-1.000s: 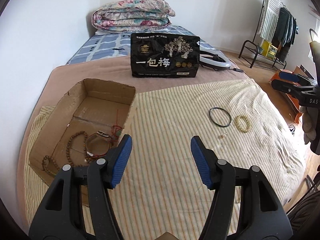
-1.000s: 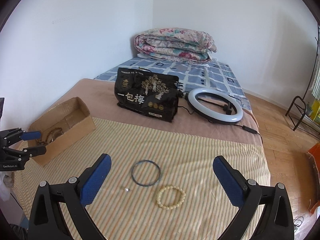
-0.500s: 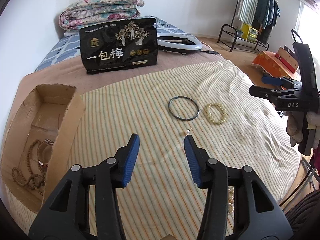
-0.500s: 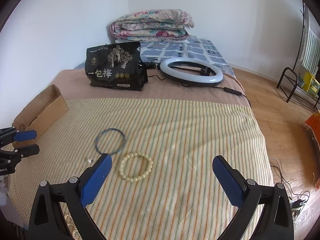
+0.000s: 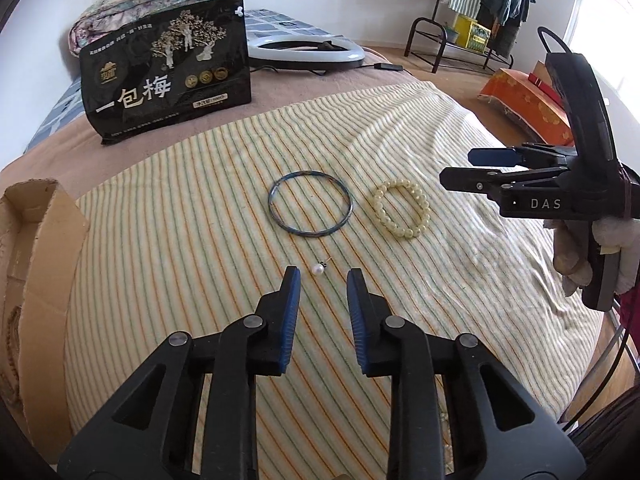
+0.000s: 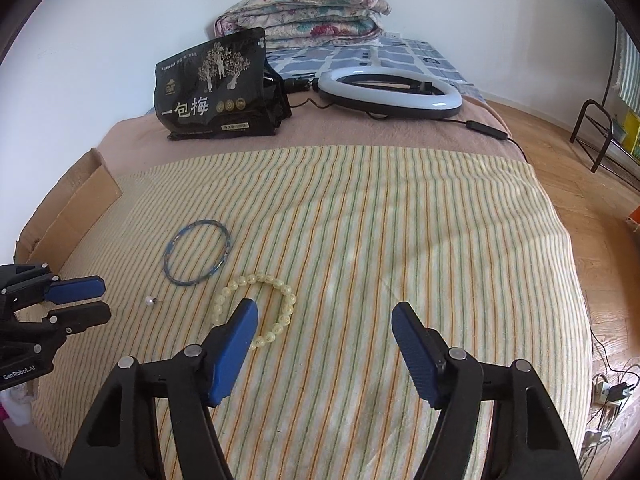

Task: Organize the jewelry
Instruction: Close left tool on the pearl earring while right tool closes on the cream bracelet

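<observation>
A small pearl earring (image 5: 318, 269) lies on the striped cloth just ahead of my left gripper (image 5: 324, 276), whose jaws are open with a narrow gap, empty. Beyond it lie a thin blue bangle (image 5: 310, 208) and a cream bead bracelet (image 5: 402, 209). In the right wrist view the pearl earring (image 6: 150, 301), bangle (image 6: 197, 252) and bead bracelet (image 6: 256, 309) show; my right gripper (image 6: 326, 316) is open wide and empty, its left finger over the bracelet's near edge. A cardboard box (image 5: 36, 248) with bead strings stands at the left.
A black snack bag (image 5: 166, 68) stands at the back, with a ring light (image 6: 388, 94) and folded quilt (image 6: 304, 10) behind it. The bed edge drops to a wood floor on the right, near a clothes rack (image 5: 480, 12).
My left gripper swung from the box toward the pearl earring and narrowed its jaws. My right gripper moved closer to the bead bracelet and closed a little.
</observation>
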`<state>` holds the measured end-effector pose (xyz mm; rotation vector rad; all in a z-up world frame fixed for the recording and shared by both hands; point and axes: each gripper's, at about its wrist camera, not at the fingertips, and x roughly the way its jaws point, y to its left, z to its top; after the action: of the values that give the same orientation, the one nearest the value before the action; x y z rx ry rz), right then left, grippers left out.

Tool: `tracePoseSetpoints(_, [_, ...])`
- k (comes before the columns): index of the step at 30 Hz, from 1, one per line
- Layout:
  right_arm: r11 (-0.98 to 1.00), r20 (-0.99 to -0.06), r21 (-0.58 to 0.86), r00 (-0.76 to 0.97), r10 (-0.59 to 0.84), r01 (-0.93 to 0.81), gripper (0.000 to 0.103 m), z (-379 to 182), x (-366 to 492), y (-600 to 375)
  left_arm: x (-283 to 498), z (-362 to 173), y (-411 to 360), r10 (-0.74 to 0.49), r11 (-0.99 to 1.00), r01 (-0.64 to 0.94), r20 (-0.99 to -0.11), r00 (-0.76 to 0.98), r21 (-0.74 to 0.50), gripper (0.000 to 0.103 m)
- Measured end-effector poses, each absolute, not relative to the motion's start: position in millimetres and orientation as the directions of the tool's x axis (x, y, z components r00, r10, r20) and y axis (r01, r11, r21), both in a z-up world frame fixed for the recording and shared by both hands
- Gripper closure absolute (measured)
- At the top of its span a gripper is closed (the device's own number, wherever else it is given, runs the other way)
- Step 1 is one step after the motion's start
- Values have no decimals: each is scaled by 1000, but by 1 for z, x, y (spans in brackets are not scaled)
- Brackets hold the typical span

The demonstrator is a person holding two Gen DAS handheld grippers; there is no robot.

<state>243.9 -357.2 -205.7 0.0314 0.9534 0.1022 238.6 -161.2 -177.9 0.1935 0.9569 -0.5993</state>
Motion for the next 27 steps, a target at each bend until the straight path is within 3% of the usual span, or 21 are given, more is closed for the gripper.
tracePoseSetpoints(21, [994,-851,38,519,83,-98,60,-235,270,-338,256,-216,-180,-347,836,545,-834,428,-68,96])
tracePoseSetpoints(24, [993,-854,22,515,80,-117,69,-236,270,-333,257,-217,-180,-350,836,544,-834,427,-72,96])
tracePoseSetpoints(27, [989,-855,25,509,98,-149,87,-235,269,-328,258,-217,-180,-354,838,540,-833,425,-81,96])
